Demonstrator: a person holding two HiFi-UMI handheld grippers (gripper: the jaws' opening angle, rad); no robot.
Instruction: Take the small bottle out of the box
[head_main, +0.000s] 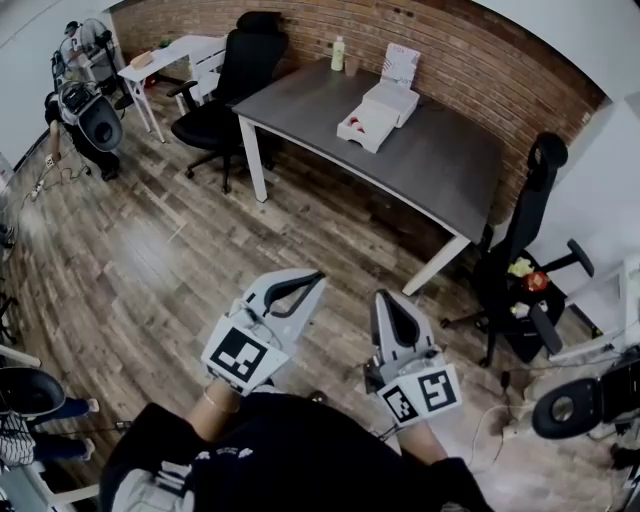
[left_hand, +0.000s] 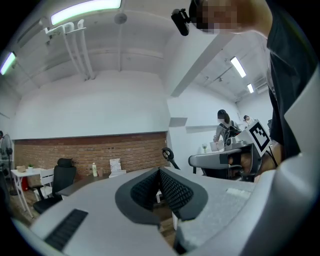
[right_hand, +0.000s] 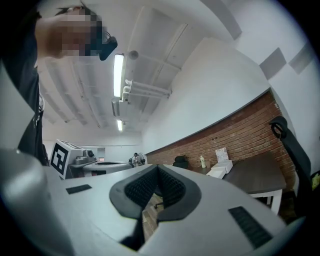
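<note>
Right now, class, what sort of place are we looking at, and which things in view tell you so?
Probably an office or workroom: a grey desk stands against a brick wall, with a black swivel chair pulled up to it on a wood floor.

We've got a black office chair upper centre, another chair far right, wood floor lower left.
</note>
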